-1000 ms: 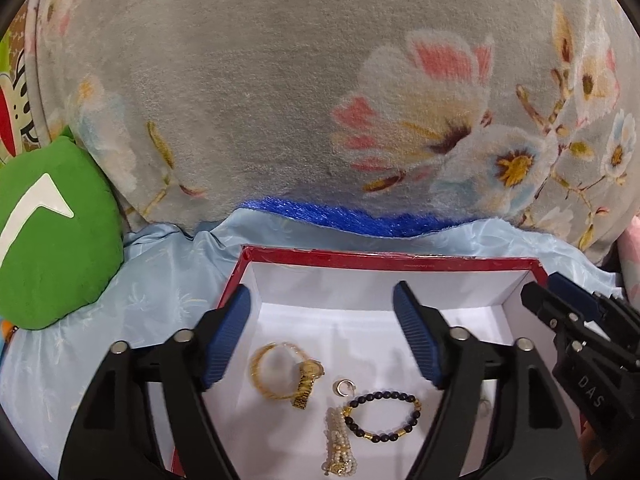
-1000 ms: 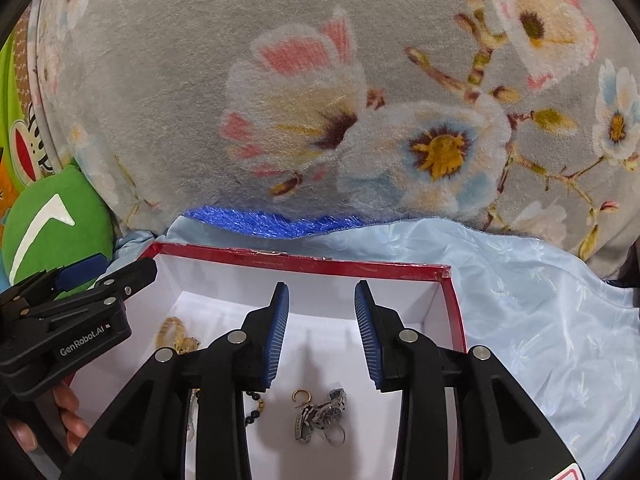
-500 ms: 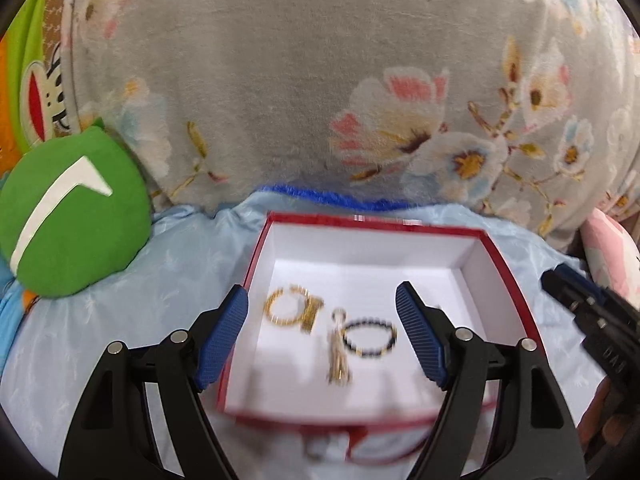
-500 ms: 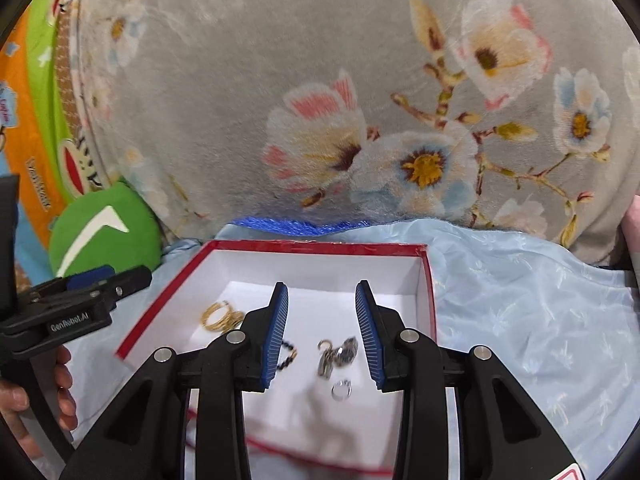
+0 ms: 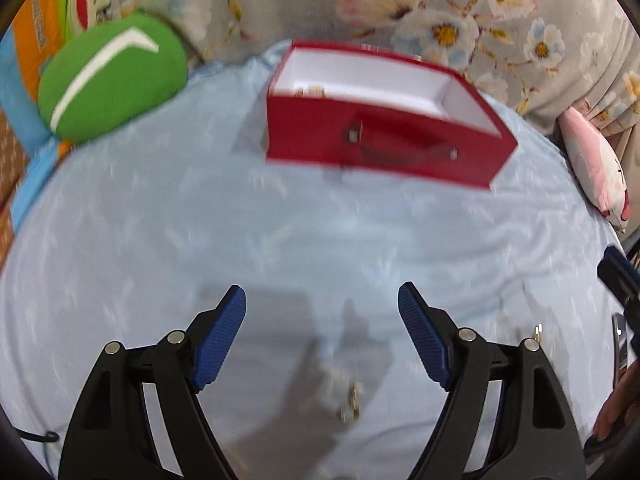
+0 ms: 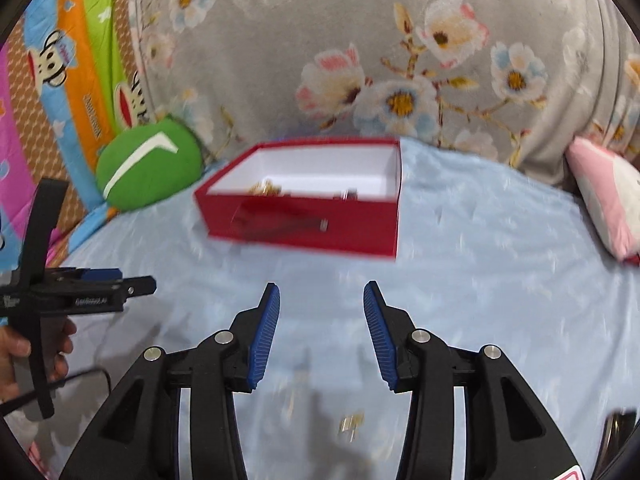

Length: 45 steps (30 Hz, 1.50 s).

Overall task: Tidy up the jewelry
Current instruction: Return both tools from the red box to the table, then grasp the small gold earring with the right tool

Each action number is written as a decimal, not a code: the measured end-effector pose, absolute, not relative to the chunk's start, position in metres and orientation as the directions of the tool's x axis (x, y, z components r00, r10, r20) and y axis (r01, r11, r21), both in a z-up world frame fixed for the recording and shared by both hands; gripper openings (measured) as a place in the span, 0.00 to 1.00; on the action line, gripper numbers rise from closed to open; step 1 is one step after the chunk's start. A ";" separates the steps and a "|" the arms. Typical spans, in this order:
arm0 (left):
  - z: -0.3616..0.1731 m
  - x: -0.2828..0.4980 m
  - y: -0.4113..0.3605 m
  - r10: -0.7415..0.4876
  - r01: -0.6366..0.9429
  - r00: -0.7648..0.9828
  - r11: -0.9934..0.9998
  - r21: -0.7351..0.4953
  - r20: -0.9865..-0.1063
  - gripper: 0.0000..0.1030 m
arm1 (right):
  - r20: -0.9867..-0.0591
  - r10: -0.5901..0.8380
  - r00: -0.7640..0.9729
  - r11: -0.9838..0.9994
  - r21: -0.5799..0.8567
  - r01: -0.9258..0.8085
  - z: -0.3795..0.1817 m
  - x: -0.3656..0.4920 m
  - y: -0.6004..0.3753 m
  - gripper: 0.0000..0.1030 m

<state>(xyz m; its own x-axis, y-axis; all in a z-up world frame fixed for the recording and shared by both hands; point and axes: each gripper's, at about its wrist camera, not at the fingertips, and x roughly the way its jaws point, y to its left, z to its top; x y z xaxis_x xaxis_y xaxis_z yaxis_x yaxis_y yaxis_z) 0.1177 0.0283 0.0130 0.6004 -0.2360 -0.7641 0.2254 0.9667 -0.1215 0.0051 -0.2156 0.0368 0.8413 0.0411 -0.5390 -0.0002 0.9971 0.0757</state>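
- left gripper and right gripper: jaws apart, holding nothing.
- small gold piece loose on the bed, near the jaws; more jewelry in the box.
- likely light, slippery, delicate: pinch gently across its middle.

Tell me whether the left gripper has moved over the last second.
Yes. The left gripper has pulled back toward the person: the red box, earlier right under its fingers, now sits far ahead on the blue sheet.

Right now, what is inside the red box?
Inside the red box I see gold jewelry and a small dark piece. The front wall hides the rest of the floor.
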 end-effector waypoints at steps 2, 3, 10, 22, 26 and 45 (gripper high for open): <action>-0.005 0.105 0.032 -0.243 0.210 0.563 0.967 -0.148 -0.790 0.74 | -0.584 0.043 0.810 0.994 0.104 0.022 0.016 -0.009 -0.215 0.42; -0.011 0.101 0.032 -0.244 0.205 0.552 0.967 -0.154 -0.797 0.74 | -0.603 0.038 0.796 0.993 0.114 0.039 0.007 -0.012 -0.216 0.42; -0.035 0.083 0.026 -0.218 0.188 0.540 0.973 -0.136 -0.813 0.74 | -0.699 0.010 0.715 0.975 0.165 0.147 -0.034 -0.004 -0.234 0.42; -0.036 0.078 0.019 -0.160 0.185 0.596 0.981 -0.060 -0.787 0.46 | -0.741 -0.058 0.669 0.971 0.113 0.210 -0.045 0.020 -0.231 0.30; -0.035 0.078 0.019 -0.201 0.205 0.588 0.974 -0.095 -0.783 0.19 | -0.745 -0.075 0.662 0.972 0.094 0.216 -0.044 0.020 -0.229 0.16; 0.010 0.059 0.028 -0.344 0.270 0.600 0.937 -0.222 -0.722 0.03 | -0.682 -0.008 0.731 0.979 0.143 0.144 -0.007 0.001 -0.215 0.13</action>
<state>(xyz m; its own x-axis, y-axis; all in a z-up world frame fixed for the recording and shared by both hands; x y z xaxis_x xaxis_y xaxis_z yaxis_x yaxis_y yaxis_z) 0.0590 0.0284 0.0098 0.5999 -0.3443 -0.7222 0.2705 0.9368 -0.2219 0.0011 -0.2154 -0.0070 0.7313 -0.0081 -0.6820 0.1440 0.9792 0.1428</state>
